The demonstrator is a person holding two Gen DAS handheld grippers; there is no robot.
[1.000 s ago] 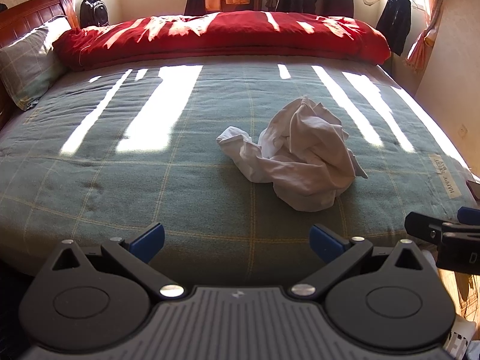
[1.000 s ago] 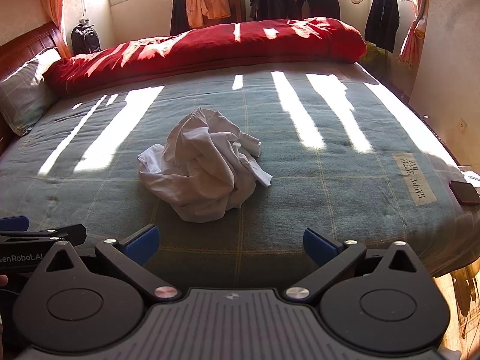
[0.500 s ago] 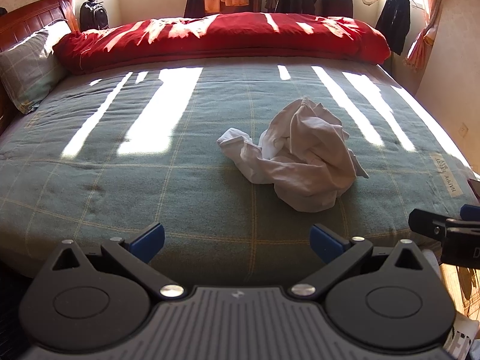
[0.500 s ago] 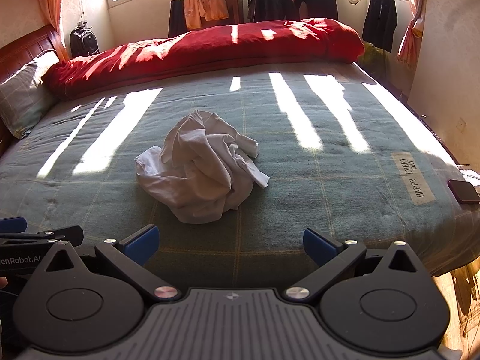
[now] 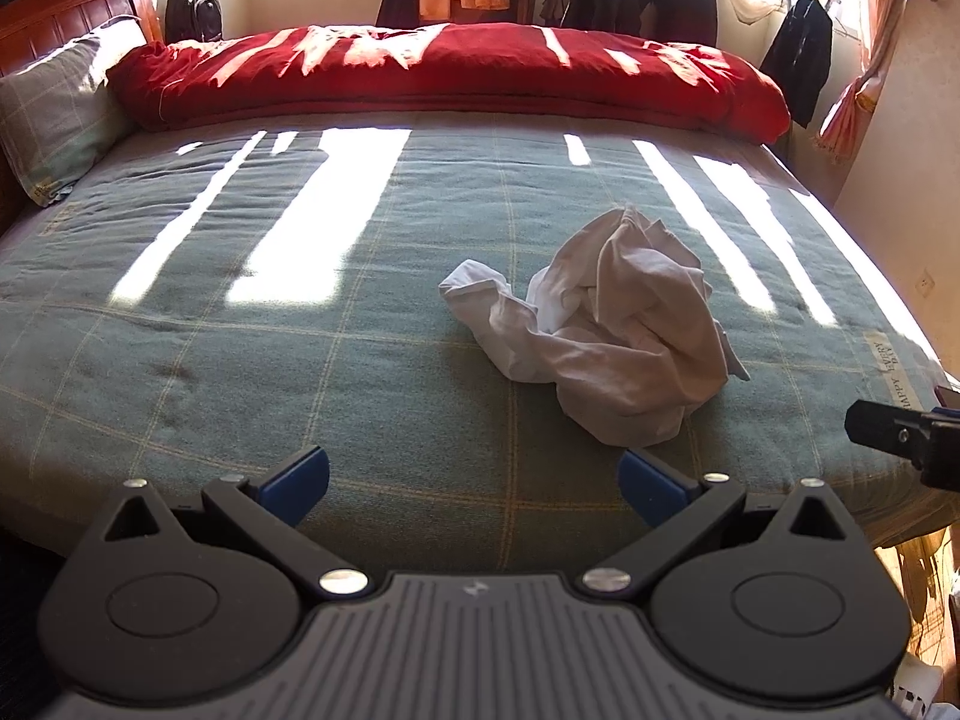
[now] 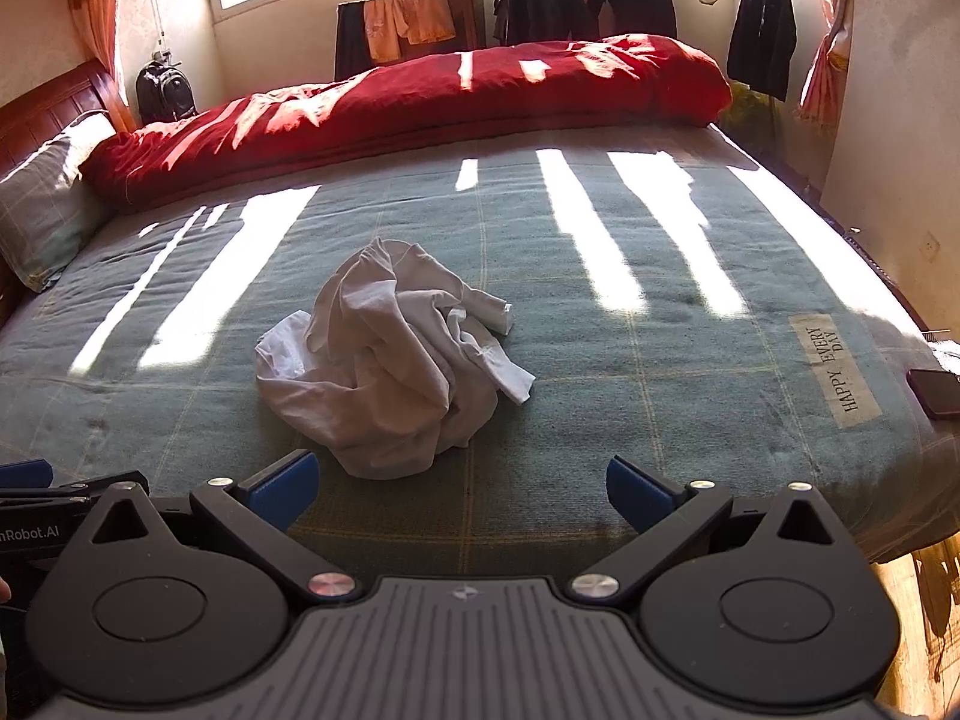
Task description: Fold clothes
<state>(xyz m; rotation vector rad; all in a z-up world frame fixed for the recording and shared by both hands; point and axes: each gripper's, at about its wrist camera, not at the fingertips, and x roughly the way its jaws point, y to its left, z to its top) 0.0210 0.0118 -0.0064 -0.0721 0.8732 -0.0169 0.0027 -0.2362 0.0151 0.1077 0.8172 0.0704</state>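
White cotton, crumpled into a loose heap, is the one thing to be folded: in the left wrist view the garment [image 5: 606, 336] lies on the green checked blanket [image 5: 300, 360] ahead of the left gripper [image 5: 474, 477] and off to its right, well clear of both blue fingertips [image 5: 297, 474], which stand wide apart with nothing between them; a limp tail of cloth trails from the heap toward this gripper's centre line, and the tip of the other tool pokes in at the far right edge. In the right wrist view the same heap sits ahead and to the left of the right gripper [image 6: 462, 483], whose jaws are likewise spread wide and empty — the near lobe of the bundle lies just beyond its left finger. A phone [image 6: 936, 393] rests at the bed's edge, far right. Nothing is gripped yet, so the step in hand looks like the first reach; it would go best if each gripper pinched a single outer layer at a separate edge — not the bunched middle — then drew apart to spread the cloth flat
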